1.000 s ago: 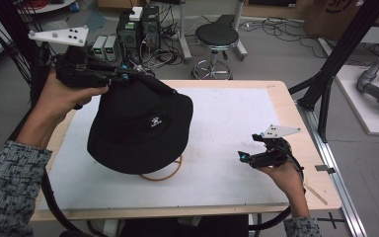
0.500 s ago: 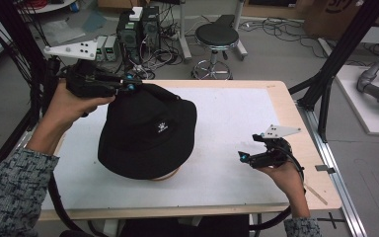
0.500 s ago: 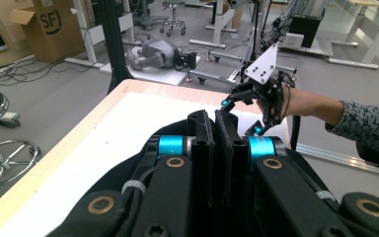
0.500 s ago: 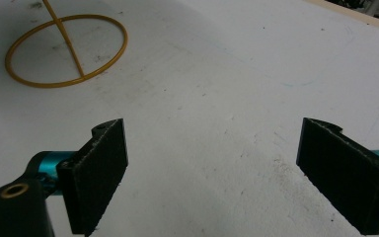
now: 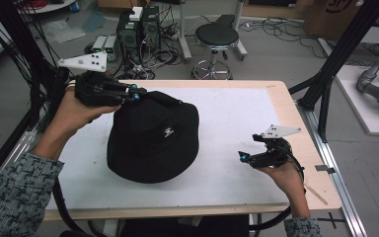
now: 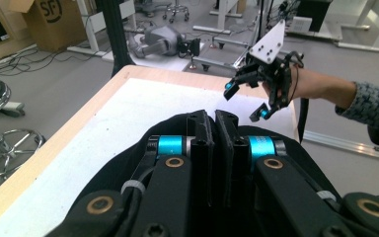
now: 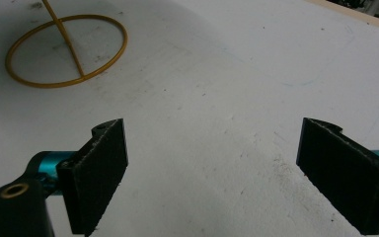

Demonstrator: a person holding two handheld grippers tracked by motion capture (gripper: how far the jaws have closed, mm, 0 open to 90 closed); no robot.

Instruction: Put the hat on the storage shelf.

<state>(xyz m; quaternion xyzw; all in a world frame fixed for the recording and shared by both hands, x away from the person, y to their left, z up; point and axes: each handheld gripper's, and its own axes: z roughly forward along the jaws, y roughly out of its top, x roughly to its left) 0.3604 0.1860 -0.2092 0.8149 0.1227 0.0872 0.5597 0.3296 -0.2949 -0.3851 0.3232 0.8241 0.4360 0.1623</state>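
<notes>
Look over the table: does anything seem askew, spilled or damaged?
The hat sits askew. The left gripper is shut on its far rim, so that side looks bunched and lifted. Nothing looks spilled or damaged.

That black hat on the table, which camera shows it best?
The high view: the whole black hat lies on the white mat, its edge pinched by the left gripper. The left gripper view gives just dark cloth around shut jaws. The right gripper view catches none of the hat, just the mat and a yellow ring.
</notes>
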